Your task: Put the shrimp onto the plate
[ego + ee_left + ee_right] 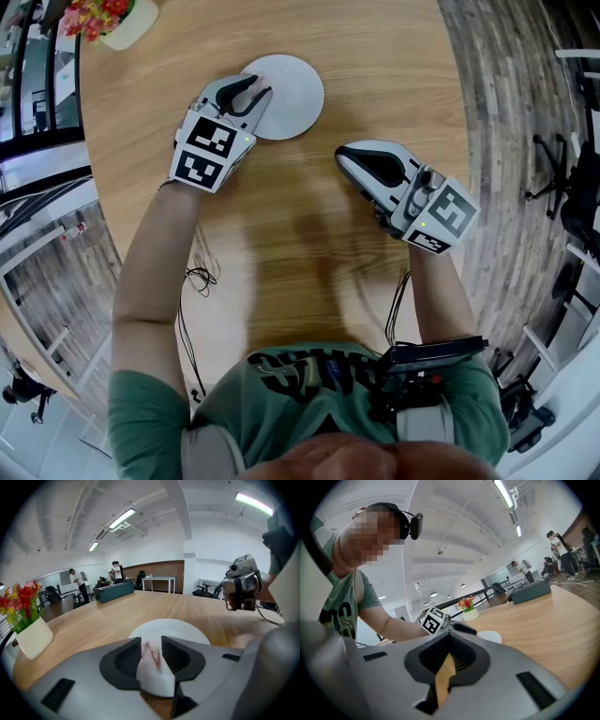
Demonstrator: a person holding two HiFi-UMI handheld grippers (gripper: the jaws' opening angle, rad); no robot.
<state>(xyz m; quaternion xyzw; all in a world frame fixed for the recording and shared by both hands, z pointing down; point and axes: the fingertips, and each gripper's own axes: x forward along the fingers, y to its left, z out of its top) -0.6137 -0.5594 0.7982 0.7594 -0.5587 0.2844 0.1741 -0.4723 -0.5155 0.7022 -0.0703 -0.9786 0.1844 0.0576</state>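
Note:
A pale pink and white shrimp (153,657) sits between the pads of my left gripper (151,651) and touches both, so the gripper is shut on it. The gripper holds it just over the near rim of the round white plate (187,631). In the head view the left gripper (258,94) lies over the plate's (298,103) left edge and hides the shrimp. My right gripper (349,159) hovers over bare table to the right of the plate. In the right gripper view its jaws (451,651) stand together with nothing between them.
The round wooden table (309,244) curves away on the right above a plank floor. A white vase of red and yellow flowers (112,19) stands at the far left, beyond the plate. Cables hang off the table's near edge (197,277). Office chairs stand at the right.

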